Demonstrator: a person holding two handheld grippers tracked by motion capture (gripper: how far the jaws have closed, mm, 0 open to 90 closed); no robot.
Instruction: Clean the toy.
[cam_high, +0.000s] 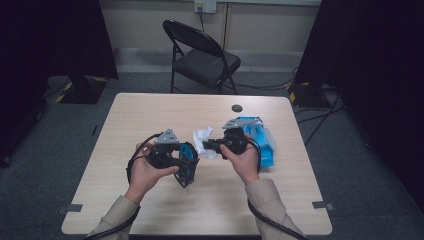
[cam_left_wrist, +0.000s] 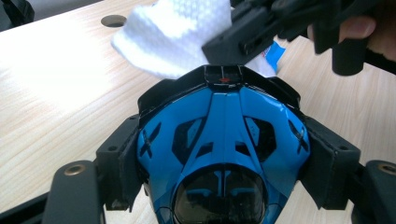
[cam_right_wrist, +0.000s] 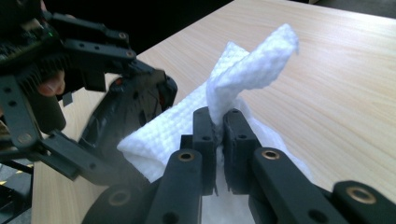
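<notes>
A small glossy blue and black helmet (cam_left_wrist: 224, 140) sits clamped between the jaws of my left gripper (cam_left_wrist: 224, 163), held above the table at front centre (cam_high: 187, 162). My right gripper (cam_right_wrist: 219, 135) is shut on a white textured cloth (cam_right_wrist: 252, 70), which bunches out in front of its jaws. The cloth (cam_left_wrist: 173, 37) rests against the helmet's black upper edge (cam_right_wrist: 135, 107). In the high view the right gripper (cam_high: 206, 146) points left toward the left gripper (cam_high: 186, 167), with the cloth (cam_high: 204, 136) between them.
A blue wipes packet (cam_high: 262, 142) lies on the light wooden table (cam_high: 150, 115) just right of my right hand. A round dark grommet (cam_high: 237, 108) sits near the table's far edge. A black folding chair (cam_high: 200, 55) stands beyond the table.
</notes>
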